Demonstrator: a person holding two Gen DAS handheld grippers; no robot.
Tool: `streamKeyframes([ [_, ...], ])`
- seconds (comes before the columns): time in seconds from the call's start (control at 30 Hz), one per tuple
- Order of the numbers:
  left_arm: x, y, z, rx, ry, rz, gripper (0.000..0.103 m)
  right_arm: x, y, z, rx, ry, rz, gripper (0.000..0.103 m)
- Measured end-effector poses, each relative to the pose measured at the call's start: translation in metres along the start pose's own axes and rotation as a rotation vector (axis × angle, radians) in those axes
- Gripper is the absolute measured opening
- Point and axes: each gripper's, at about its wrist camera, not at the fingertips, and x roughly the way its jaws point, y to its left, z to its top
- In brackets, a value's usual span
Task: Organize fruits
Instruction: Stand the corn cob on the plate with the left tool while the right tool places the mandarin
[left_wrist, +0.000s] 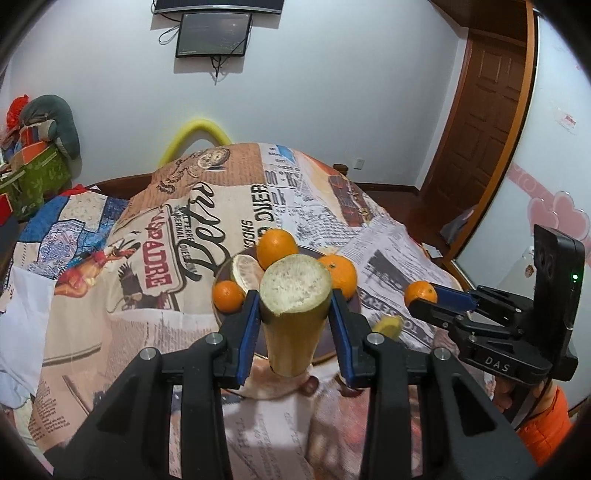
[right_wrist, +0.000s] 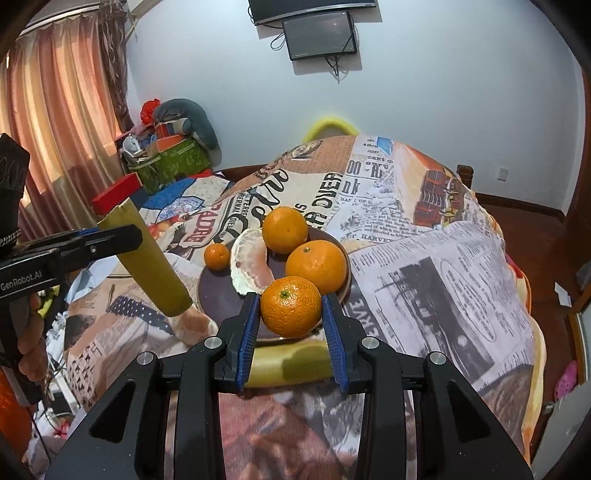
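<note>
Your left gripper clamps a sugarcane piece; your right gripper clamps a tangerine above the plate.

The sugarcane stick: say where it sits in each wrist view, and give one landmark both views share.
Left wrist view: the sugarcane stick is at bottom centre, clamped in the left gripper, cut end toward the camera.
Right wrist view: it slants at the left edge, held by the same gripper.
Shared landmark: the dark plate of oranges.
</note>
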Motion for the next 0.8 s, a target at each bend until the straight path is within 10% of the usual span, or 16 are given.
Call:
streamKeyframes([
  [0.8, 0.083, 0.021, 0.008, -0.033, 0.115, -0.026, 0.037, 0.069, -0.002, 0.003, -0.015, 0.105, 0.049, 0.032],
])
